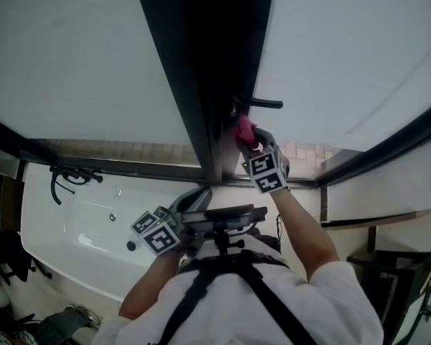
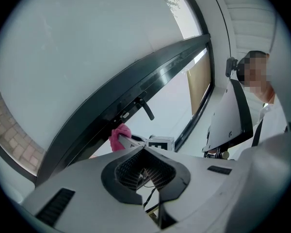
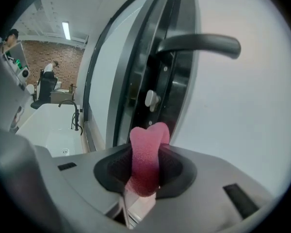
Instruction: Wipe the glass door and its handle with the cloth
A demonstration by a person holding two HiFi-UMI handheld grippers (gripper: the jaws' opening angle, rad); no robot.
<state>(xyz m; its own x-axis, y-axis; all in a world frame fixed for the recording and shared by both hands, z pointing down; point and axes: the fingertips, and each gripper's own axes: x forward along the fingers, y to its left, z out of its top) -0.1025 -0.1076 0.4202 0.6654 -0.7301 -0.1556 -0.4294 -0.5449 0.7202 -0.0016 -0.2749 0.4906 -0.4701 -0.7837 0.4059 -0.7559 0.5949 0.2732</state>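
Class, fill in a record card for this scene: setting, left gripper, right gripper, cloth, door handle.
Setting: glass door in a dark frame, white bathtub beside it
Left gripper: jaws together, holding nothing, held low
Right gripper: shut on the cloth, raised to the door
Cloth: pink, at the frame below the handle
Handle: dark lever, apart from the cloth

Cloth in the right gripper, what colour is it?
Pink. The cloth shows best in the right gripper view.
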